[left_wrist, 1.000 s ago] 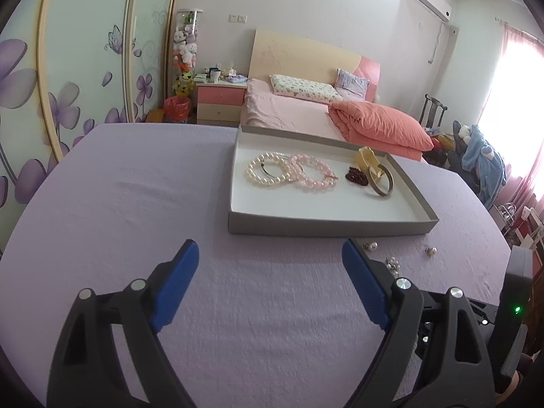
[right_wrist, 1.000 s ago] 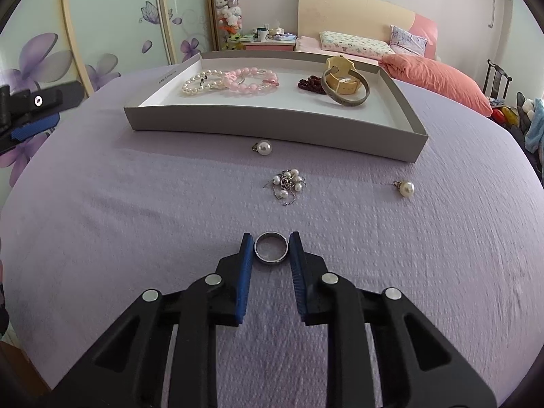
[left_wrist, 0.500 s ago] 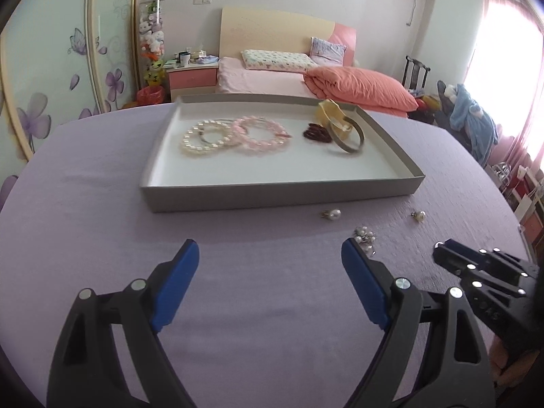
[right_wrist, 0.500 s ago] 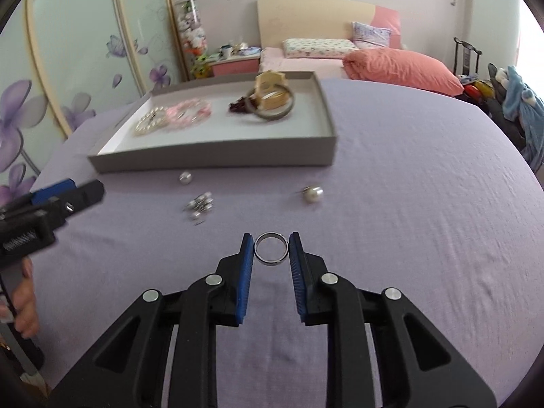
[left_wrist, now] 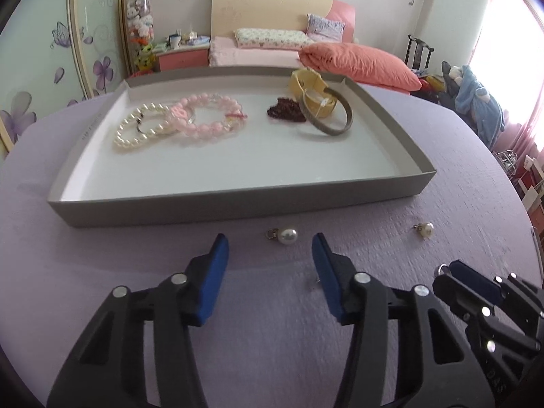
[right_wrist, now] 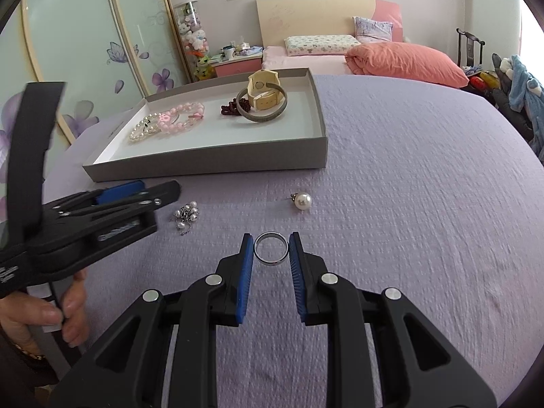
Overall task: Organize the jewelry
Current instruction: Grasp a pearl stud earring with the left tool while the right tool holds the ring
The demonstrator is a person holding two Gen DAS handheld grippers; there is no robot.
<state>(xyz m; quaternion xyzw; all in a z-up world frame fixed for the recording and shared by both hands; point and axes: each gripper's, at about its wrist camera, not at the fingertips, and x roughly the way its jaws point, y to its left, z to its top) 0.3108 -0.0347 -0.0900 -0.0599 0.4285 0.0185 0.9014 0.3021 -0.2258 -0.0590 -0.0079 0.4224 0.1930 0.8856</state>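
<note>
My right gripper [right_wrist: 271, 253] is shut on a silver ring [right_wrist: 271, 253] and holds it above the purple cloth. My left gripper [left_wrist: 270, 250] is open, with a pearl earring [left_wrist: 287, 236] on the cloth just ahead between its fingertips. A second pearl earring [left_wrist: 425, 229] [right_wrist: 302, 200] lies to the right. A cluster of small pearls [right_wrist: 186, 216] lies by the left gripper [right_wrist: 163, 193]. The grey tray [left_wrist: 238, 204] [right_wrist: 204, 168] holds a white pearl bracelet [left_wrist: 142, 129], a pink bead bracelet [left_wrist: 210, 117], dark red beads [left_wrist: 284, 108], a grey bangle [left_wrist: 329, 122] and a yellow watch [left_wrist: 312, 91].
The round table is covered in a purple cloth [right_wrist: 408, 204]. A bed with an orange duvet [right_wrist: 404, 61] stands behind the table. A wardrobe with flower-patterned doors [right_wrist: 85, 51] is at the left. A nightstand [left_wrist: 182, 57] stands beside the bed.
My left gripper has moved forward toward the tray's front wall and narrowed its opening around the pearl earring. My right gripper has swung to the right, still holding the ring.
</note>
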